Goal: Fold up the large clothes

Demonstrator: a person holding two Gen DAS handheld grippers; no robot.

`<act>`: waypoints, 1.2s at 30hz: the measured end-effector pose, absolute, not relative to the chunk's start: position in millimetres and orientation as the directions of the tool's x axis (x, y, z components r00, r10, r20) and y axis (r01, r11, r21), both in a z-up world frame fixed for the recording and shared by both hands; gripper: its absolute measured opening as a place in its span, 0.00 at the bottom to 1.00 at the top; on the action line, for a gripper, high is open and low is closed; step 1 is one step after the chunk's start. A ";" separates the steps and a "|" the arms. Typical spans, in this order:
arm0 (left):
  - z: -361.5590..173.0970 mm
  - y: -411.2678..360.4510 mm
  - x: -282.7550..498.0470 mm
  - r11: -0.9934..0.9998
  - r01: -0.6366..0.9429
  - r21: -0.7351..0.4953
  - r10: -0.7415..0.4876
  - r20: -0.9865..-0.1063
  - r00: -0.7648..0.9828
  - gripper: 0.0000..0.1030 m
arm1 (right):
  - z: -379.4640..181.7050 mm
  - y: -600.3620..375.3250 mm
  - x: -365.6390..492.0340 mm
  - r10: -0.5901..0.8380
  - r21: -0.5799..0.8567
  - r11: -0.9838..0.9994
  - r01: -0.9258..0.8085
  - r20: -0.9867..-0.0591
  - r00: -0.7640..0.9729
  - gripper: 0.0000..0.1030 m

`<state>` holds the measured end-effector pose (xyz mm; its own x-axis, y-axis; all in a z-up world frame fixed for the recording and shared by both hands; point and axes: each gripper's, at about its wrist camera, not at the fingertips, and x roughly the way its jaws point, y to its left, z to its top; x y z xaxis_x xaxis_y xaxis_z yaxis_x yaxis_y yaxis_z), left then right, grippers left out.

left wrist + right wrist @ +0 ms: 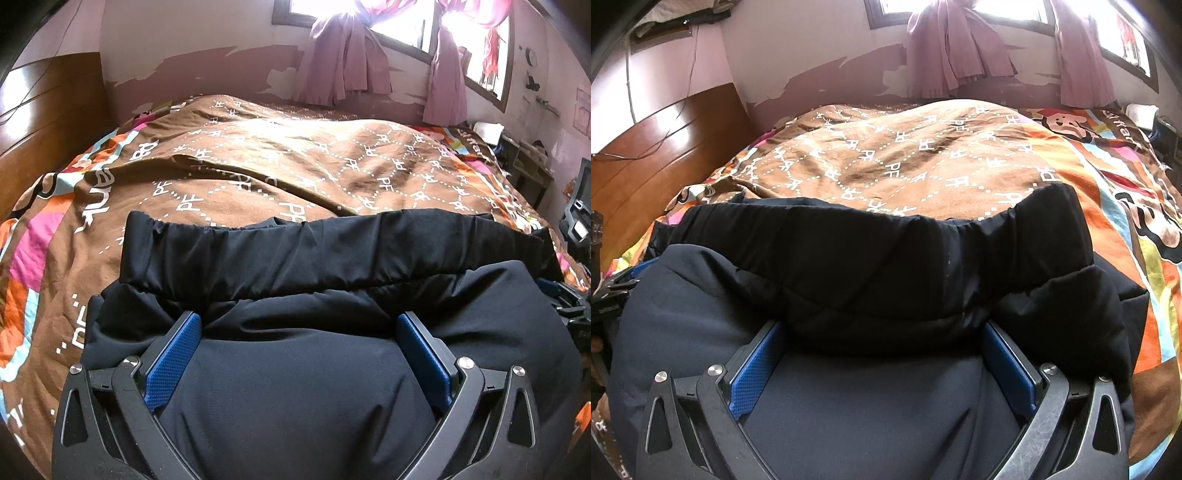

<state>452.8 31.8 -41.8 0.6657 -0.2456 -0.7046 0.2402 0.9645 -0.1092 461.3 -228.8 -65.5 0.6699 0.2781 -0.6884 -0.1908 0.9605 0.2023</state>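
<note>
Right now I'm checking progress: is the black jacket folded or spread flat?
Folded: the jacket lies bunched on the bed, its elastic hem doubled over the body.

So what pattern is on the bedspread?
Brown bedspread with white dotted diamonds and "PF" letters, colourful border; clearest in left wrist view.
</note>
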 end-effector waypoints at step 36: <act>-68.6 184.6 455.8 0.867 0.159 -0.473 -0.490 -0.744 0.454 0.99 | -100.0 -365.1 396.8 0.439 0.528 0.849 0.009 -0.715 0.544 1.00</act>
<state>455.8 184.6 -68.6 0.4543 -0.4897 -0.7442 0.1590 0.8665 -0.4731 396.8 -365.1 -100.0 0.5440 0.4391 -0.7150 0.0092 0.8489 0.5284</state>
